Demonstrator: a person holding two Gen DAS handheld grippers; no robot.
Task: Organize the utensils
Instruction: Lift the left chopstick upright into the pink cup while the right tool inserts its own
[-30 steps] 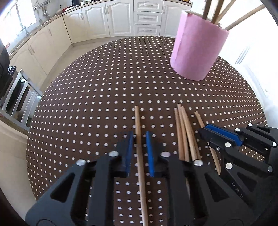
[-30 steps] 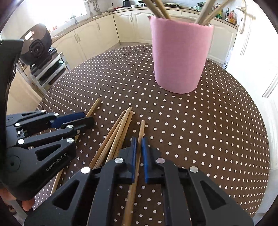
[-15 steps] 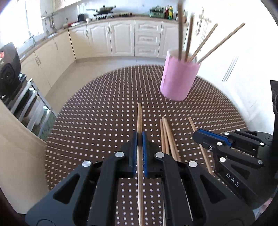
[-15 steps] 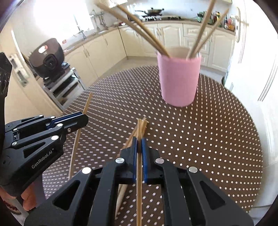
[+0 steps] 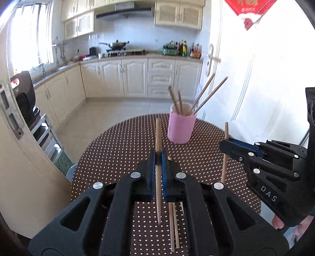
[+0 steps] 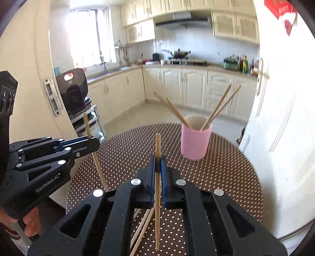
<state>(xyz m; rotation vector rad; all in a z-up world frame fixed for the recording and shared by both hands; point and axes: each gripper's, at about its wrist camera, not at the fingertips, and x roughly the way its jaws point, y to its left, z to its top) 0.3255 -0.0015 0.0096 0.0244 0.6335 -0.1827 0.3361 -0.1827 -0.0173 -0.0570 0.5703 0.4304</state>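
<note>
Loose chopsticks (image 5: pixel 173 226) on the table: far ends hidden under the left gripper (image 5: pixel 158 155), near ends cut by the frame edge. Pink cup (image 6: pixel 195 142): chopsticks' lower ends hidden inside. Red wall hanging (image 5: pixel 250 8) cropped at top, blurred. Counter bottles (image 5: pixel 189 49) too small to identify.

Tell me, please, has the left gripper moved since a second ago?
Yes. The left gripper, shut on a chopstick, has risen away from the table.
</note>
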